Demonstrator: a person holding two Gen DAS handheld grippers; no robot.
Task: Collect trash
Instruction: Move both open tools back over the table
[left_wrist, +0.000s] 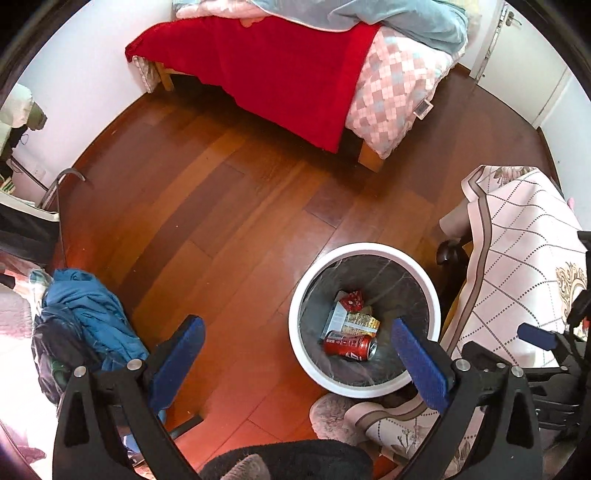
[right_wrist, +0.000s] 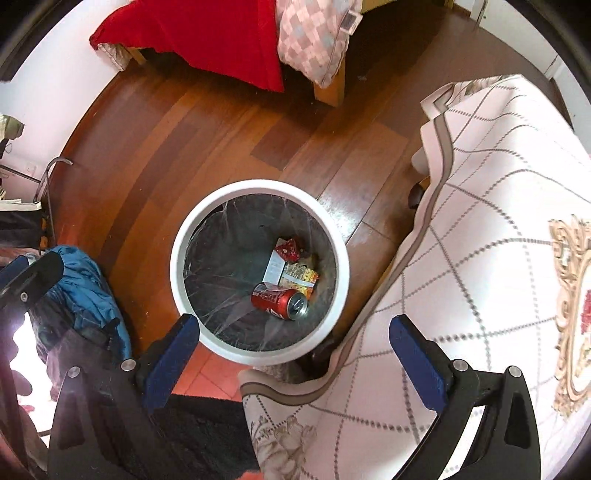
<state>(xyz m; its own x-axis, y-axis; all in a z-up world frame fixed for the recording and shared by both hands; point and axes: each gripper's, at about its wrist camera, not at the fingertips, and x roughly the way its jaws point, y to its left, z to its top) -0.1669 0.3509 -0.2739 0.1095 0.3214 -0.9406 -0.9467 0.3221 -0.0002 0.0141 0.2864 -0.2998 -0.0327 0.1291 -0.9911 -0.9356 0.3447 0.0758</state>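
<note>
**Trash sits in the bin, both grippers empty**

Trash lies at the bottom of the round white plastic wastebin (right_wrist: 177, 273), which stands on the reddish wooden plank floor (left_wrist: 207, 206) and is lined with a dark clear bag. Inside are a red aluminium drink can (right_wrist: 280, 303) on its side, a yellow printed snack wrapper (right_wrist: 300, 277) just beside it, a white paper box (right_wrist: 274, 268) and a small red spotted packet (right_wrist: 289, 248) behind them.

Above the floor, the left gripper (left_wrist: 297, 341) has its blue-padded fingers spread wide with nothing between them. Over the bin's near edge, the right gripper (right_wrist: 294, 338) is likewise released and empty.

A cream quilted cloth with dotted diamond lines (right_wrist: 480, 229) drapes beside the bin on the right. A crumpled blue jacket (left_wrist: 90, 306) lies heaped to the left. A bed with a red blanket (left_wrist: 266, 74) stands along the far wall.
</note>
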